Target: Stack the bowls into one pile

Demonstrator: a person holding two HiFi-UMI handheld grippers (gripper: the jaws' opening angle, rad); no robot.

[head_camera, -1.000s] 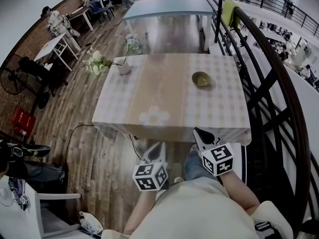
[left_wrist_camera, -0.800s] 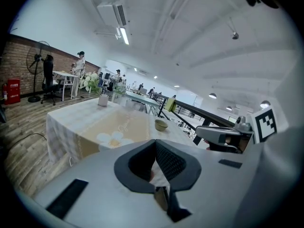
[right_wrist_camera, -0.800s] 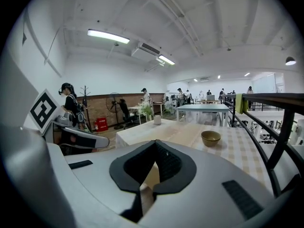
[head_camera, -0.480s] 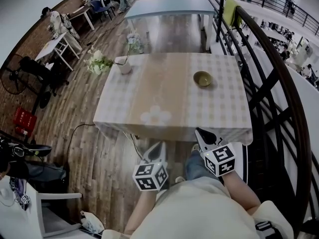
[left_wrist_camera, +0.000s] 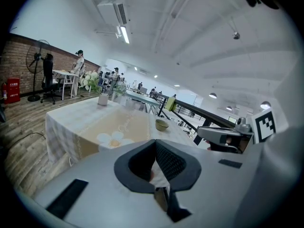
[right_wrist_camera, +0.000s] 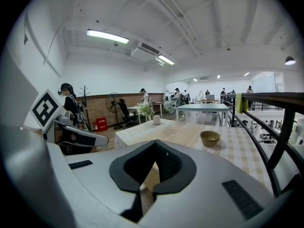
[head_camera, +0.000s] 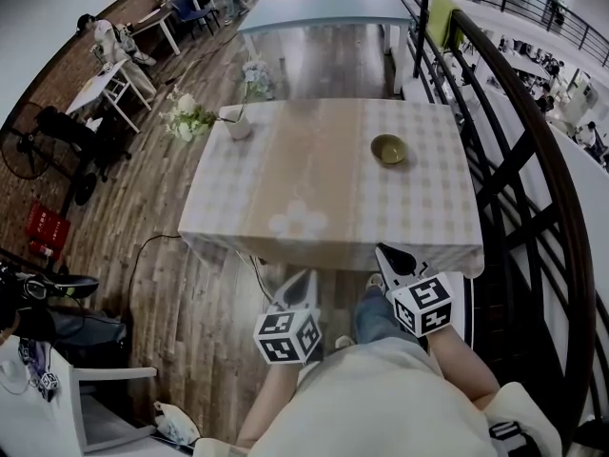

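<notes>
An olive-green bowl (head_camera: 387, 149) stands alone on the far right part of the checked tablecloth (head_camera: 419, 208); it also shows in the left gripper view (left_wrist_camera: 162, 124) and the right gripper view (right_wrist_camera: 210, 137). Both grippers are held low, close to the person's body, short of the table's near edge. My left gripper (head_camera: 305, 277) points toward the table with its jaws closed together and nothing between them. My right gripper (head_camera: 386, 253) sits just under the table's front edge, also shut and empty. The bowl is well beyond both.
A white vase with flowers (head_camera: 235, 125) stands at the table's far left corner. A black railing (head_camera: 519, 160) runs close along the right side. A second table (head_camera: 319, 12) stands behind. Chairs and desks line the left wall, and a cable (head_camera: 152, 246) lies on the wooden floor.
Almost nothing: the right gripper has drifted slightly down and to the right in the head view. The left gripper and the bowl hold their places.
</notes>
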